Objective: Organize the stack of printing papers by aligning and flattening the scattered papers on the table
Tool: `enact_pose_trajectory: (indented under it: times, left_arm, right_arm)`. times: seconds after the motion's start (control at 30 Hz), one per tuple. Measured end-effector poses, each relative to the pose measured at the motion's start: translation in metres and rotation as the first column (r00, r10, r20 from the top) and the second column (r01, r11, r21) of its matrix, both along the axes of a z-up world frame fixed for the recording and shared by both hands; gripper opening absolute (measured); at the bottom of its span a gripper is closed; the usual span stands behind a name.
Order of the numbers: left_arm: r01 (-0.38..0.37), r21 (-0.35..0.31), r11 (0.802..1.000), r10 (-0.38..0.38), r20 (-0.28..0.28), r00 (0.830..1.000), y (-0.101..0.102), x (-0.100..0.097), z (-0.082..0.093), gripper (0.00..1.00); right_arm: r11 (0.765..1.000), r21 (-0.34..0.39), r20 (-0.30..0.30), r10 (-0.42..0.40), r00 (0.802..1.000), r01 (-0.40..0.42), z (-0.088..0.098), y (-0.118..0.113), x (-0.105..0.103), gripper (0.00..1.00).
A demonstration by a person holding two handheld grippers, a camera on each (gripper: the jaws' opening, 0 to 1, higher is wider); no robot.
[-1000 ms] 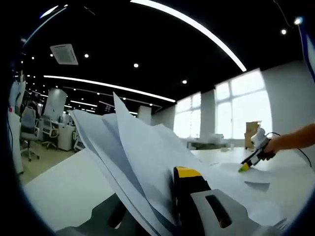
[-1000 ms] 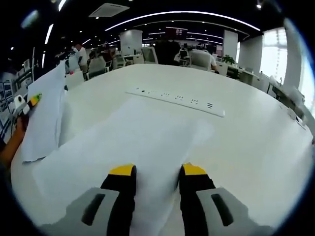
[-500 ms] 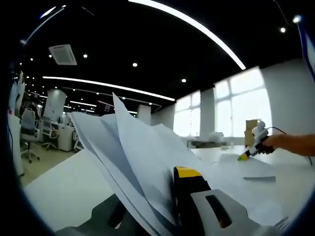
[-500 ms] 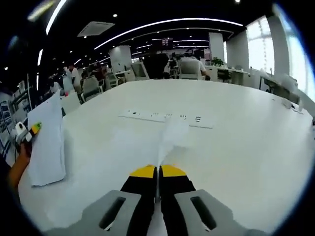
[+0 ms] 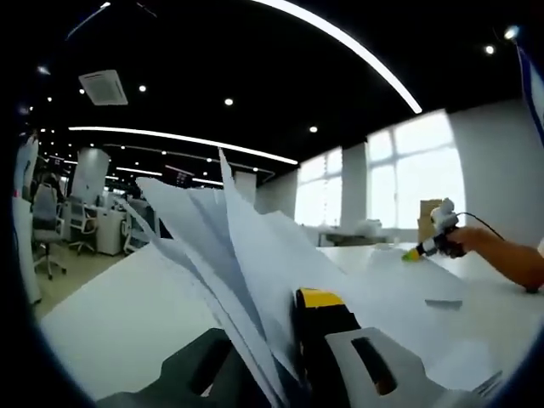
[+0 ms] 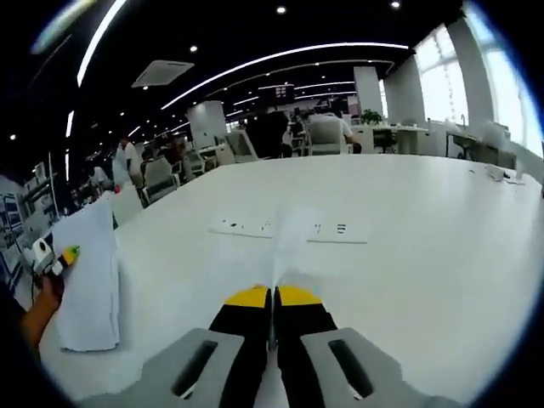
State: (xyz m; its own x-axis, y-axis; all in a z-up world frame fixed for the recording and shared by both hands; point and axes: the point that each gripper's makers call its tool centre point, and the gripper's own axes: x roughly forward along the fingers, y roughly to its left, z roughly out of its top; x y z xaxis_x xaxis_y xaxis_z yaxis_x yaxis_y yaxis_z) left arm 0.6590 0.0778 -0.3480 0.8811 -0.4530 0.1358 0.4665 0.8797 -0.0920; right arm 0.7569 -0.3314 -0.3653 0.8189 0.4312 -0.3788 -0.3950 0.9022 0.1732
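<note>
Power strip (image 6: 289, 228) lies on the table (image 6: 442, 246) beyond pinched sheet (image 6: 287, 242).

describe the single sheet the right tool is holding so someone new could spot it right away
On the big white table, find the long white power strip lying across its middle. Just in front of it, one white sheet rises edge-on from the shut yellow tips of the right tool, apart from the fanned stack by the left tool.
</note>
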Motion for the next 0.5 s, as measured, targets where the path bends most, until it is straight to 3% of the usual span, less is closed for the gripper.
enact_pose_trajectory:
  times: [0.23, 0.5]
  left_arm:
    - [0.002, 0.001, 1.0, -0.002, -0.006, 1.0, -0.0009, -0.0007, -0.0001, 0.08]
    - [0.038, -0.008, 0.999, -0.039, -0.031, 0.999, -0.0064, -0.0009, -0.0025, 0.07]
  right_arm:
    - [1.0, -0.001, -0.009, -0.012, 1.0, 0.012, 0.0036, -0.012, -0.0047, 0.0]
    - [1.0, -0.019, -0.005, 0.003, 1.0, -0.004, 0.0043, -0.004, -0.0054, 0.0]
